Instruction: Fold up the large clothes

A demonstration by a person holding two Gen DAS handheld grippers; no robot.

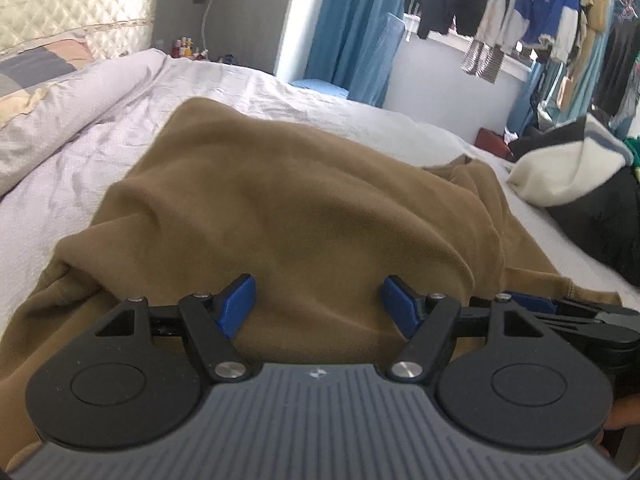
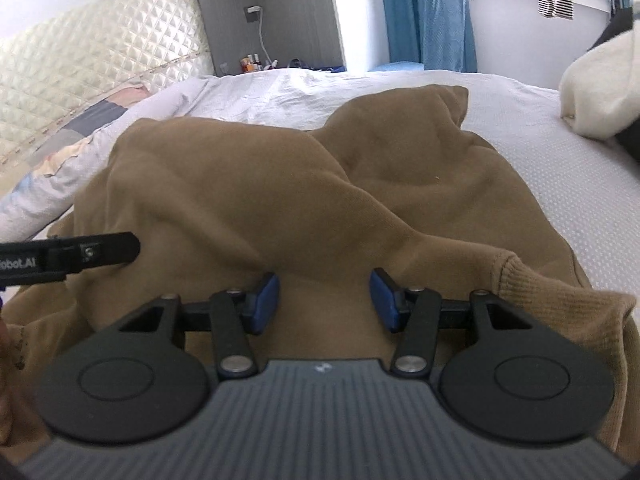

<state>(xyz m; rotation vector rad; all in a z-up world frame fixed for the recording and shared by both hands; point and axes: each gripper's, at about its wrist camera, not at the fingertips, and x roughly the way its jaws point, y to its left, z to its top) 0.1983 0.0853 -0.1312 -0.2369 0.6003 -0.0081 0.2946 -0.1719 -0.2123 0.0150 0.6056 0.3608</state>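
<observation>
Brown sweater (image 1: 304,200) spread on white bed (image 1: 100,152), bulk lying toward 12 o'clock of both tongs, near hem under them. Long axis roughly 6 to 12, running away up the bed; hood or collar lump at about 1 o'clock in right wrist view.

Left gripper (image 1: 318,300): jaws apart, blue pads clear of cloth, nothing clamped. Right gripper (image 2: 324,300): jaws apart too, a little narrower, cloth between but not pinched.

Ribbed cuff (image 2: 532,280) at 3 o'clock of right gripper, just beside its finger; right hand nearer to it, likely first grab. Left gripper's arm visible at 9 o'clock in right view, so both sit side by side at hem.

Hidden: hem edge itself, under gripper bodies. Left sleeve not made out; folds bunched at 9 o'clock. Cream-and-black pile (image 1: 572,176) at 2 o'clock, cut off by frame.
</observation>
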